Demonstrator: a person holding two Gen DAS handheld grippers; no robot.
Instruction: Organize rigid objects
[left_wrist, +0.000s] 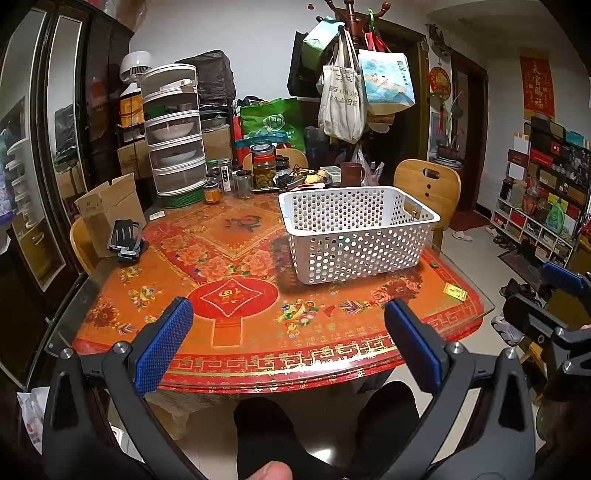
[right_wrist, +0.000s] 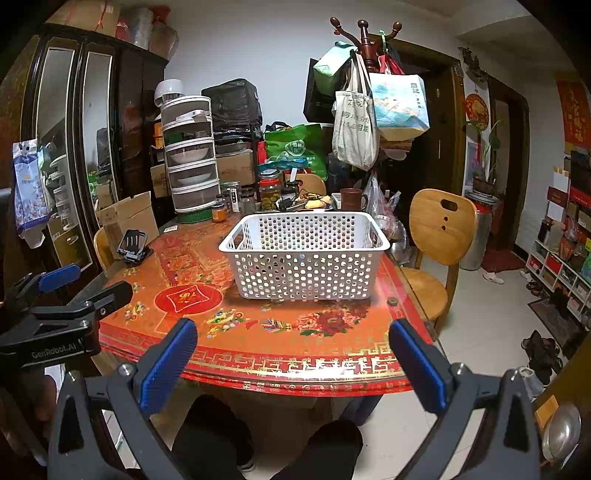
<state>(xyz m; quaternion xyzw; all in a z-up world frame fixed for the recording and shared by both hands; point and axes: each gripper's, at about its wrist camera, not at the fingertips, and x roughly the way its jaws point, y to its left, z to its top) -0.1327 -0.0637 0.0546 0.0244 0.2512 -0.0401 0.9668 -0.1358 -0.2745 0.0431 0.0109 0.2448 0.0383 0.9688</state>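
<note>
A white perforated basket (left_wrist: 354, 236) stands on the red patterned table (left_wrist: 236, 280); it also shows in the right wrist view (right_wrist: 304, 254) and looks empty. A black folding stand (left_wrist: 125, 236) lies near the table's left edge, also in the right wrist view (right_wrist: 133, 245). A small yellow packet (left_wrist: 455, 291) lies near the right edge. My left gripper (left_wrist: 288, 321) is open and empty, held above the near table edge. My right gripper (right_wrist: 293, 343) is open and empty, beside it to the right. Each gripper shows at the edge of the other's view.
Jars (left_wrist: 264, 166), a brown mug (left_wrist: 351, 173), a stacked food cover (left_wrist: 173, 133) and a cardboard box (left_wrist: 107, 206) crowd the table's far side. Wooden chairs (right_wrist: 439, 229) stand at the right and left. A coat rack with bags (right_wrist: 362, 118) stands behind.
</note>
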